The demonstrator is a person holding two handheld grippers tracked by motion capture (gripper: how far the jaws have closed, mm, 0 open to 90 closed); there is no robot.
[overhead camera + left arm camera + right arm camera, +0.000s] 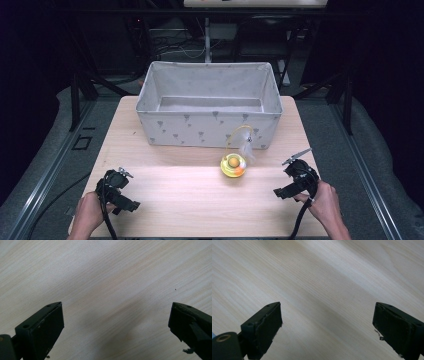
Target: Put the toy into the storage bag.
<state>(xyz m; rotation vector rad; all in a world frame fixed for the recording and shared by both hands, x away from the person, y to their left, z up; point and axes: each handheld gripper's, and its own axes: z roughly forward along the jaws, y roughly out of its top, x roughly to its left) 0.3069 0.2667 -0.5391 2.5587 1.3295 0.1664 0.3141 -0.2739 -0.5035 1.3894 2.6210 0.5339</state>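
A small yellow toy (pixel 233 165) with an orange ball on top and a thin yellow loop rising from it sits on the wooden table (pixel 190 200), just in front of the grey fabric bin (pixel 209 105). My left gripper (pixel 125 202) rests near the front left of the table, open, with bare wood between its jaws (pixel 116 322). My right gripper (pixel 287 190) is at the front right, to the right of and nearer than the toy, also open over bare wood (pixel 327 322).
The fabric bin stands open-topped at the back middle of the table and looks empty inside. Dark frame legs (pixel 75 95) and cables lie beyond the table's edges. A hand (pixel 90 212) holds each gripper at the front edge.
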